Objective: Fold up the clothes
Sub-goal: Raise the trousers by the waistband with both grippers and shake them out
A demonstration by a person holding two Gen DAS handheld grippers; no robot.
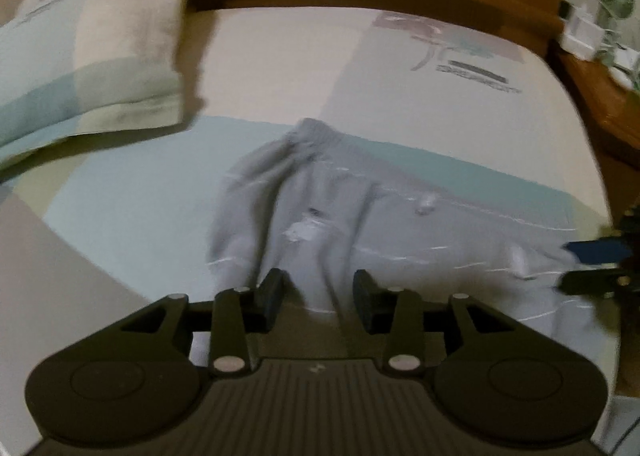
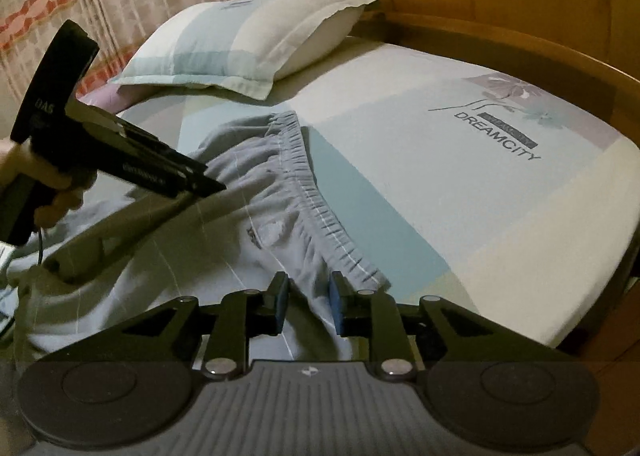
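Grey pants (image 2: 248, 216) lie rumpled on the bed (image 2: 500, 192) below the pillow (image 2: 256, 44), folding judged barely begun; left hand-held gripper (image 1: 320, 296) and right hand-held gripper (image 2: 308, 304) both stand spread over the cloth, pinching nothing.

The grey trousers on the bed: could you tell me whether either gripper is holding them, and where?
Neither: the left gripper and right gripper stand open over the grey trousers.
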